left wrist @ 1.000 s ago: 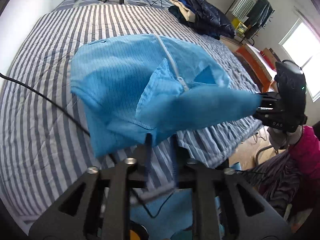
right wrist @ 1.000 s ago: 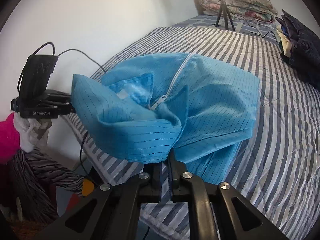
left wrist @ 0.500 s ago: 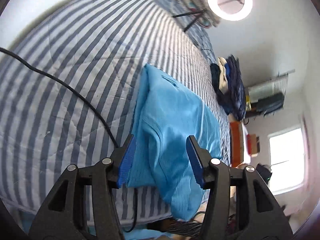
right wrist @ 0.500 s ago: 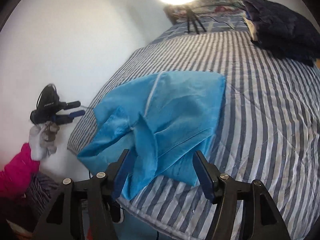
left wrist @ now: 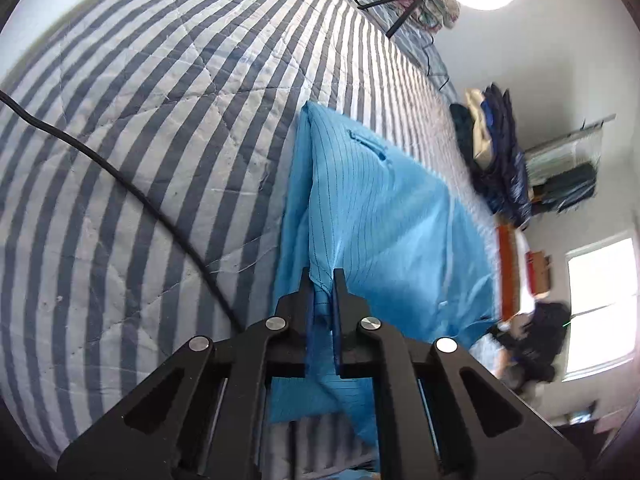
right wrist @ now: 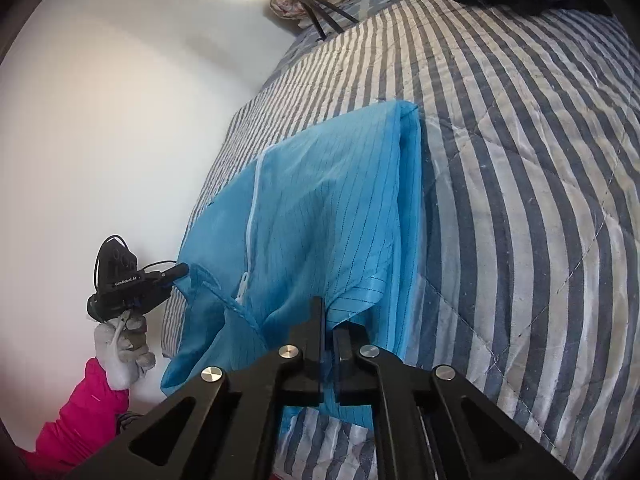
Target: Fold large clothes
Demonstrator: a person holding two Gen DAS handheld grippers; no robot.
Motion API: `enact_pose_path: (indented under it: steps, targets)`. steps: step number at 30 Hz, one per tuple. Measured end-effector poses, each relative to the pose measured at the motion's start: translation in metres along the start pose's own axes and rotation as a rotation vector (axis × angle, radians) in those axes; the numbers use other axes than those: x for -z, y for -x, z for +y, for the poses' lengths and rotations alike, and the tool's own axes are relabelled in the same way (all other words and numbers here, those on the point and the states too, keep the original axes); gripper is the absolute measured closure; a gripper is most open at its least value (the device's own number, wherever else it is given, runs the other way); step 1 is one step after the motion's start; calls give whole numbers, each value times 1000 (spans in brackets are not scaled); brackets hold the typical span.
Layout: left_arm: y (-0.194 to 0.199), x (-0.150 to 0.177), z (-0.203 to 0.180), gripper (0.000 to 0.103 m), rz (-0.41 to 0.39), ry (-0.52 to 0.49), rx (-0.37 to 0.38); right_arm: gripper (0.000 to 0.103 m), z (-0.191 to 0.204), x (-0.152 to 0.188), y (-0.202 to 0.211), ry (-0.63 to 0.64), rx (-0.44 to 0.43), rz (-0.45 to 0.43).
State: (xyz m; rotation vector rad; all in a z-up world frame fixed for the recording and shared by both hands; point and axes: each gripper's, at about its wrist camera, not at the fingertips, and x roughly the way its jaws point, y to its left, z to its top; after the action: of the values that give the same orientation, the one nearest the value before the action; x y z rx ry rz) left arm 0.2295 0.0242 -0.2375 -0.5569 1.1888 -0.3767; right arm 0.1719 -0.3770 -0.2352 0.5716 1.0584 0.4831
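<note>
Lying folded on striped bed (left wrist: 140,128): blue pinstriped garment (left wrist: 380,216), white zipper (right wrist: 252,216).

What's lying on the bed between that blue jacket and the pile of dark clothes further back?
Nothing: in the left wrist view, only bare striped bedspread separates the blue jacket from the pile of dark clothes.

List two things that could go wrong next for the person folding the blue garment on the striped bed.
1. Both hand-held grippers, left and right, pinch the blue garment near the bed's edge; a pull might drag its folded layers askew or off the side.
2. The black cable lies on the bed beside the garment and could snag in the next fold.
</note>
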Motion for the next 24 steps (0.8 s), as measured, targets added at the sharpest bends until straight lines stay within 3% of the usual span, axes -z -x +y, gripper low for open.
enact_pose_path:
  steps: [3, 7, 10, 11, 13, 16, 18, 24]
  targets:
    - [-23, 9, -6, 98, 30, -25, -51, 103, 3, -6, -5, 47, 77, 31]
    - [-27, 13, -19, 96, 10, -104, -130, 103, -3, -1, -24, 41, 146, 84]
    - [-19, 8, -30, 83, -4, -115, -148, 102, 12, -2, -25, 98, 206, 114]
    - [-11, 6, -32, 81, -25, -117, -161, 97, 17, -4, -22, 110, 223, 118]
    - [8, 2, -38, 80, -89, -123, -162, 82, 27, -9, -7, 127, 275, 86]
    - [25, -11, -58, 80, -171, -150, -140, 77, 54, -21, 12, 210, 319, -1]
    - [20, -22, -79, 80, -175, -204, -128, 68, 73, -33, 14, 297, 357, -70]
    - [-15, -51, -131, 80, -144, -331, -137, 68, 124, -72, -15, 511, 386, -76]
